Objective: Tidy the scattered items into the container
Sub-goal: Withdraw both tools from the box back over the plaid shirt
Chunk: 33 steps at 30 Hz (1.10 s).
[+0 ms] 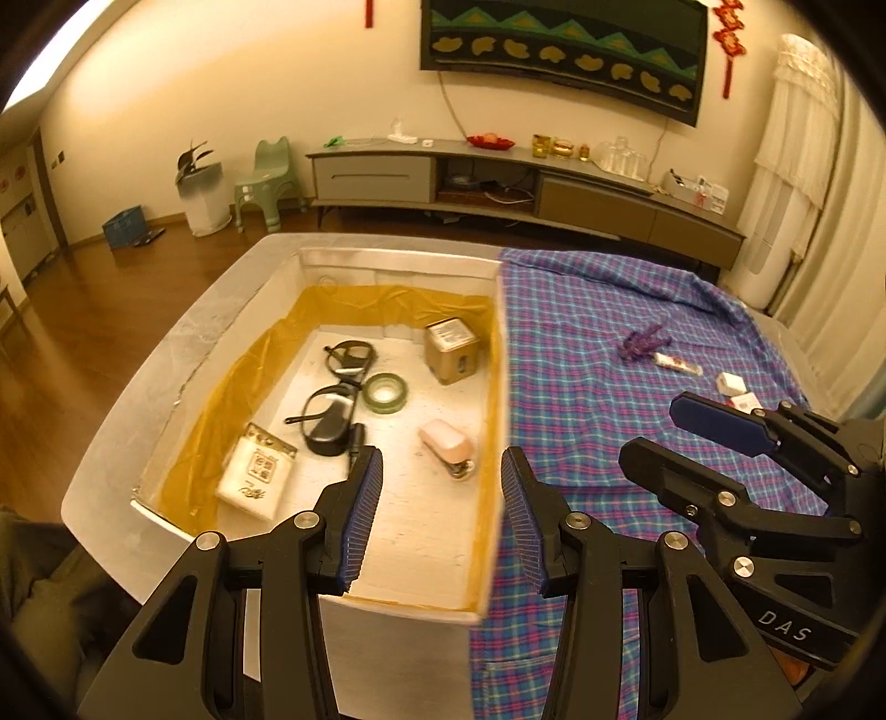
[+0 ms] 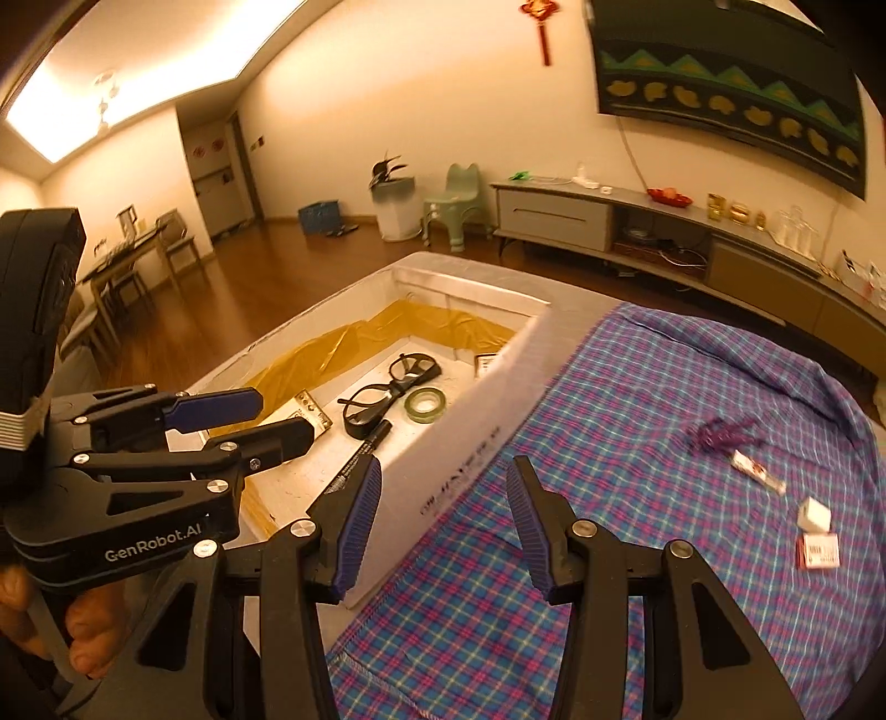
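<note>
The white foam container [image 1: 501, 354], lined with yellow film, sat beside the plaid cloth [image 1: 598, 343] and held glasses [image 1: 338, 399], green tape [image 1: 386, 392] and a brown box [image 1: 451, 350]. The left gripper [image 1: 441, 515] and right gripper [image 2: 443, 523] both stood apart, gripping nothing. A purple toy [image 2: 720, 433] and small packets [image 2: 817, 531] lay scattered on the cloth.

Cream walls [image 2: 387, 83] rise above a glossy brown wooden floor [image 1: 83, 310]. A long grey low cabinet [image 1: 498, 183] runs along the far wall beneath a dark wall hanging with green zigzags [image 1: 565, 50]. Left of it stand 1 pale green plastic child's chair [image 1: 266, 183] and 1 white bin [image 1: 205, 199]. A bright recessed ceiling light [image 2: 138, 72] glows overhead.
</note>
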Motion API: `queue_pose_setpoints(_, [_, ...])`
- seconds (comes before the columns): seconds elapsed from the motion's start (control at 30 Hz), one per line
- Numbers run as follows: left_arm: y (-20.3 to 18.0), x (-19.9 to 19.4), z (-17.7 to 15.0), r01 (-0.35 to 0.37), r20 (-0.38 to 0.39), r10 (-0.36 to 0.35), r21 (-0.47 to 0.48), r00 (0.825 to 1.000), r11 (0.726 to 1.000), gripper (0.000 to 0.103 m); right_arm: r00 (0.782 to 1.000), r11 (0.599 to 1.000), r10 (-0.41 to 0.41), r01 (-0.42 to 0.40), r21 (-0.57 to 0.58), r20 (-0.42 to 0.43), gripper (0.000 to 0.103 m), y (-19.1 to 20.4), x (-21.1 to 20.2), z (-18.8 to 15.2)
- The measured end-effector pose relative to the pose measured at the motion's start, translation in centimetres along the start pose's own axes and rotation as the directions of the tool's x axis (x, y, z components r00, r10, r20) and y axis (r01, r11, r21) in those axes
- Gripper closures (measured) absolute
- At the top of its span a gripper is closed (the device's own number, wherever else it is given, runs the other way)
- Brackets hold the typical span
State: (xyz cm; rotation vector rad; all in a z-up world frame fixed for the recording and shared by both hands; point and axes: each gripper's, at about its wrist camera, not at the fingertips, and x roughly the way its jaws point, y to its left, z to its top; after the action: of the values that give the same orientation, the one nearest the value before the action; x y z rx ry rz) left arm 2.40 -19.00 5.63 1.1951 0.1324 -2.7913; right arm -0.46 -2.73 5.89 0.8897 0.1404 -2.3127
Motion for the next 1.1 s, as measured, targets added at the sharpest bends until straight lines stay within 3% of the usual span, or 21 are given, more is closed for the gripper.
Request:
queue_pose_setpoints(0.6, [-5.1, -4.9, -2.7, 0.080, 0.068, -0.083, 0.047, 0.994, 0.996, 0.056, 0.994, 0.989, -0.035, 0.020, 0.145, 0.100, 0.054, -1.4, -7.6, -4.1])
queue_pose_setpoints(1.1, [-7.7, -8.9, -5.7, 0.135, 0.103, -0.142, 0.069, 0.984, 0.988, 0.056, 0.986, 0.976, -0.130, 0.108, 0.188, 0.108, 0.054, -2.3, -11.7, -6.5])
